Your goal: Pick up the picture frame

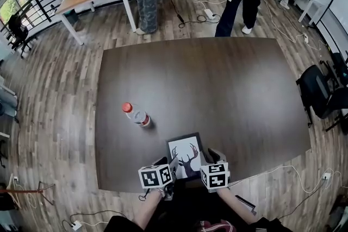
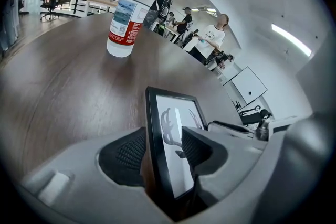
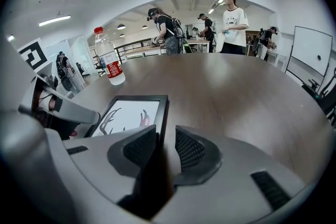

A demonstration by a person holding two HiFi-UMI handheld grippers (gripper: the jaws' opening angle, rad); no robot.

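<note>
The picture frame (image 1: 185, 156), black-edged with a deer-antler print, lies at the near edge of the dark table (image 1: 228, 89). My left gripper (image 1: 169, 163) is at the frame's left side. In the left gripper view the picture frame (image 2: 173, 123) runs between the jaws of the left gripper (image 2: 165, 153), which stand wide with slack beside the frame. My right gripper (image 1: 210, 158) is at the frame's right side. In the right gripper view the picture frame's (image 3: 131, 114) right edge sits between the spread jaws of the right gripper (image 3: 165, 148), with a gap at the right pad.
A water bottle (image 1: 137, 115) with a red cap stands on the table left of and beyond the frame, the same bottle (image 2: 131, 8) (image 3: 109, 57) showing in both gripper views. People stand beyond the far table edge. An office chair (image 1: 318, 92) is at the right, and cables lie on the floor.
</note>
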